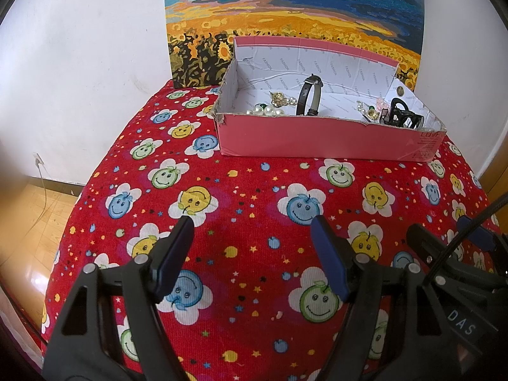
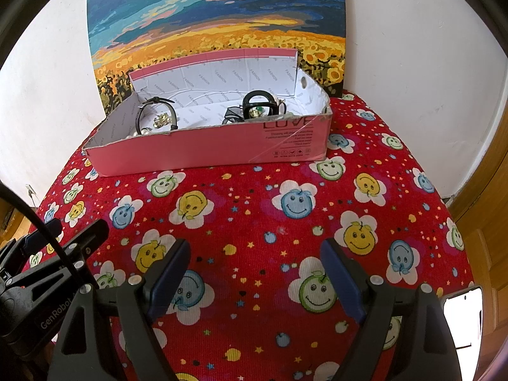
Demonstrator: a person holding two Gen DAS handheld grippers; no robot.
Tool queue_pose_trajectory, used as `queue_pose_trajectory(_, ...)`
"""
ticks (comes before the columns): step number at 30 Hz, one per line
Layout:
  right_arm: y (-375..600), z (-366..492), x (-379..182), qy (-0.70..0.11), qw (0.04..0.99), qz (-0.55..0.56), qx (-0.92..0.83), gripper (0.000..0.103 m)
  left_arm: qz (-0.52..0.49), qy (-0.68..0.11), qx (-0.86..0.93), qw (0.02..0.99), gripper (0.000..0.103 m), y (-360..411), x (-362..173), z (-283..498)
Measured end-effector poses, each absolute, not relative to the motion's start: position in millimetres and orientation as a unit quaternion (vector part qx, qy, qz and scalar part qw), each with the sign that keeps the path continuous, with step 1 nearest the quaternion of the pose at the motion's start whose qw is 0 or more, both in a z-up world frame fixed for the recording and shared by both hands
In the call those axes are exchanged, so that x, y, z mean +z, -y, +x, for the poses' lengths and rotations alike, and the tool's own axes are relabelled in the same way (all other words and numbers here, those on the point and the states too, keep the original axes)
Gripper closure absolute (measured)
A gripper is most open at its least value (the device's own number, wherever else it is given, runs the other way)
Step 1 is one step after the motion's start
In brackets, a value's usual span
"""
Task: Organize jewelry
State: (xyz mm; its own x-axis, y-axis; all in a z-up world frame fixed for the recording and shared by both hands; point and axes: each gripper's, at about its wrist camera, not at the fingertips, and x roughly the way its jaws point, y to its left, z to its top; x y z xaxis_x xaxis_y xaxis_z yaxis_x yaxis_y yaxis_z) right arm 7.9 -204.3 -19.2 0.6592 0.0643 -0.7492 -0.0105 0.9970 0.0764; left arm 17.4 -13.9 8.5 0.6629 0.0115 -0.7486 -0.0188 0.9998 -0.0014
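Likely light and slippery, the pearls need care; the stiff watch strap suits gripping. Both grippers hang apart, empty.

"FASHION" repeated in grey over white lining of box. "LOVE" in large dark letters on pink box front, right end; small lines and icon row beneath unreadable. "DAS" on right gripper body. "GenRobot" on left gripper body.
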Motion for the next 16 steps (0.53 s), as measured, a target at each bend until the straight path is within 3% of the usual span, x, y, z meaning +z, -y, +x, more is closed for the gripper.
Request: queue_pose_trajectory(16, 204.7, 8.4, -18.9, -0.413, 0.910, 0.032, 0.020, 0.018, -0.004, -0.414, 0.011, 0.910, 0.034, 14.8, 8.2, 18.3)
